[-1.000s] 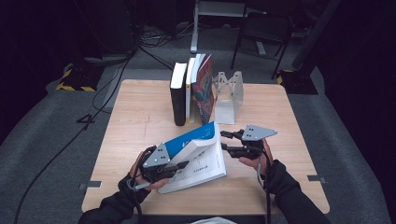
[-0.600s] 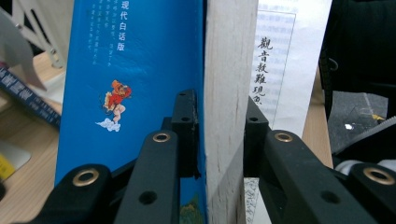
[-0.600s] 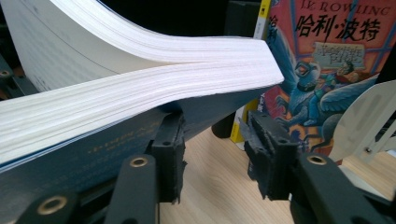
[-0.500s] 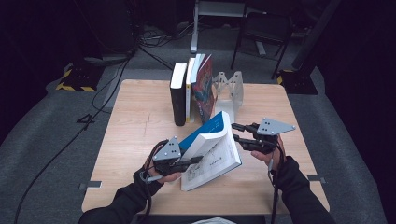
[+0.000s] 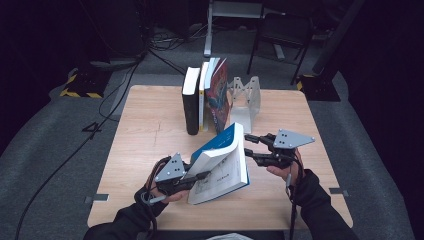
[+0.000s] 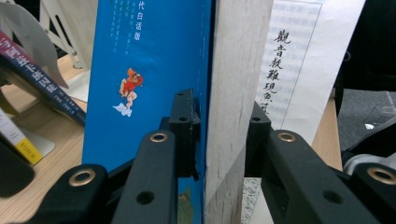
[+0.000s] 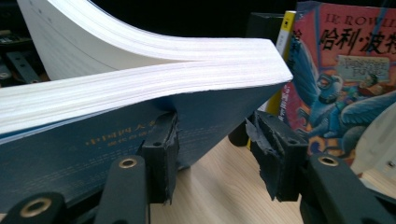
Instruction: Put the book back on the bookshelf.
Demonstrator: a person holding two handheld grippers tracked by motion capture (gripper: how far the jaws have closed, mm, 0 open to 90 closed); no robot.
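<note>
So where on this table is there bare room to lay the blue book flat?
The table's left half, beside the black book, lies bare; so does the strip right of the white bookend. The front middle is crowded: blue book, left gripper, right gripper.

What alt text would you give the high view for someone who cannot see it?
A person at a wooden table tilts up a blue paperback book, the left hand-held gripper clamped on its pages and the right hand-held gripper at its far edge. Behind it, three books stand upright beside a white bookend.
</note>
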